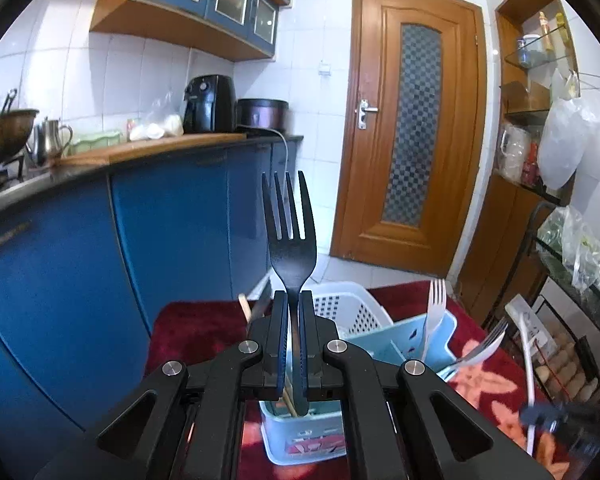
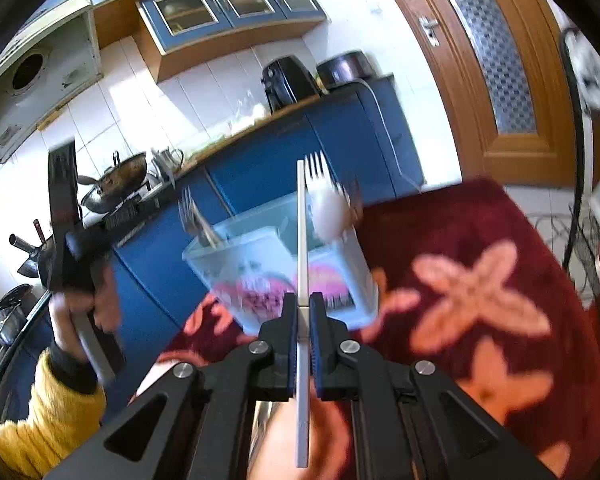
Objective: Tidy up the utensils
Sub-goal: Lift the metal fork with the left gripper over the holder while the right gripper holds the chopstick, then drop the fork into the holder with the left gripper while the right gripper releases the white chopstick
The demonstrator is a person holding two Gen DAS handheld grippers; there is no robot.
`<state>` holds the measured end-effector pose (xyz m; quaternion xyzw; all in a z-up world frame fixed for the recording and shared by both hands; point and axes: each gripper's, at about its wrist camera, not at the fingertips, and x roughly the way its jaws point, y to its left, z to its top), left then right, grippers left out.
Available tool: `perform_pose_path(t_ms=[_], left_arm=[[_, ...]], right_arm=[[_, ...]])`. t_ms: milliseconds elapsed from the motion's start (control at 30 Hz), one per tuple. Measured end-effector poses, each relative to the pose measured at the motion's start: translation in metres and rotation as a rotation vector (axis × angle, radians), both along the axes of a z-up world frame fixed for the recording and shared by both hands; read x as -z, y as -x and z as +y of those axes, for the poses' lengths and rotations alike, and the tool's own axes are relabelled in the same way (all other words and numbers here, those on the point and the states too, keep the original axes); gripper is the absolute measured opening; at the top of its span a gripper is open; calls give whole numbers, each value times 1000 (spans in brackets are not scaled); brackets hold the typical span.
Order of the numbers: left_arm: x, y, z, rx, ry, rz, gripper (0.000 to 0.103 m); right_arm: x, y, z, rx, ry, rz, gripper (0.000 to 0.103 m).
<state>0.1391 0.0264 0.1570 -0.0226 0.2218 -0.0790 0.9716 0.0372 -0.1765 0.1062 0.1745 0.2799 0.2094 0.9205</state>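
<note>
My left gripper point(image 1: 294, 310) is shut on the neck of a black plastic fork point(image 1: 288, 236), which stands upright with its tines up. Just below and beyond it sits a light blue utensil caddy point(image 1: 404, 344) holding a white fork point(image 1: 436, 312), a metal fork point(image 1: 486, 342) and chopsticks point(image 1: 288, 402). My right gripper point(image 2: 303, 312) is shut on a thin white flat utensil point(image 2: 302, 240), seen edge-on and pointing at the caddy point(image 2: 228, 256). The same white utensil point(image 1: 528, 360) shows blurred at lower right in the left wrist view.
A white perforated basket point(image 1: 340, 308) stands behind the caddy on a dark red flowered cloth point(image 2: 480, 248). Blue kitchen cabinets point(image 1: 172, 232) run along the left, and a wooden door point(image 1: 412, 128) is ahead. A hand point(image 2: 106, 300) in a yellow sleeve point(image 2: 40, 420) is at the left.
</note>
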Motion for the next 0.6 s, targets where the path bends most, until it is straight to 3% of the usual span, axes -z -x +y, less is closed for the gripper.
perform_pose_path(t_ms=[333,600], left_arm=[[25,-1,5,14,53,17,4],[34,2,3,31,55,5,4]], right_arm=[[-32,-58,34,47,71,-185,8],[-40,-100,47,109,119,-263,8]])
